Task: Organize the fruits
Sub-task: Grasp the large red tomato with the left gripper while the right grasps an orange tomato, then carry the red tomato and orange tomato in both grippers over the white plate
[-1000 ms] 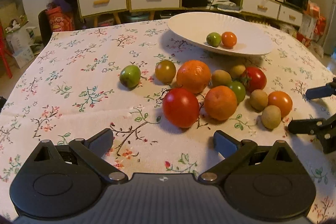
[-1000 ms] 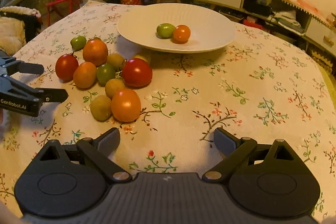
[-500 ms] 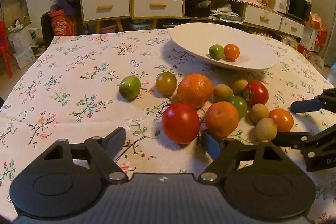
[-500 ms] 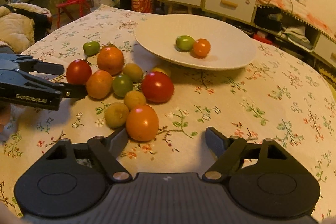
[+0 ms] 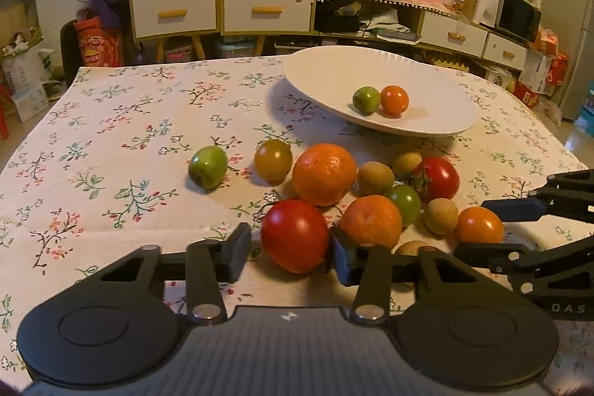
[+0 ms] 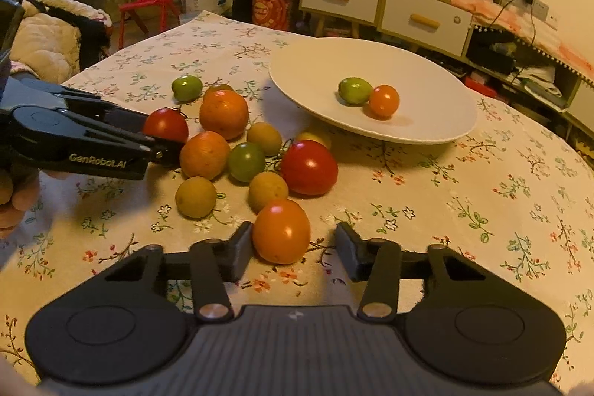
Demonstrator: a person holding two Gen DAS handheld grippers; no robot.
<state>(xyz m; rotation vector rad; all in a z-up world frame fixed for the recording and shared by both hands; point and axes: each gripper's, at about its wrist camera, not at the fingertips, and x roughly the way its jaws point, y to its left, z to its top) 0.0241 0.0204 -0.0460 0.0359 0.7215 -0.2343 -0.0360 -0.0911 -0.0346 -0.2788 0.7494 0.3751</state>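
1. A table covered by a floral tablecloth (image 5: 111,143) is seen, with a wide white plate (image 5: 438,99) at its far side; a small green fruit (image 5: 365,100) and a small orange tomato (image 5: 394,100) already lie touching in it.

2. The remaining fruits are clustered on the cloth just in front of the plate. A large orange (image 5: 324,174) and a smaller orange (image 5: 371,221) are dull and pebbled; the tomatoes are smooth and glossy, and several small brownish fruits are tucked between them.

3. The left gripper (image 5: 289,253) is opened moderately around the big red tomato (image 5: 295,235): the blue right pad appears to touch its side, while a gap is left at the left pad. The tomato has not been lifted.

4. The right gripper (image 6: 293,249) is held wide around an orange-coloured tomato (image 6: 281,231), with the left pad touching or nearly so and the right pad well clear.

5. For a good grasp, each fruit should be centred between the pads before closing, so that it is not rolled into its neighbours.

6. Closing is best done gently, since ripe tomatoes are judged soft and slippery.

7. A straight lift is advised, as the smaller orange sits just beside the red tomato.
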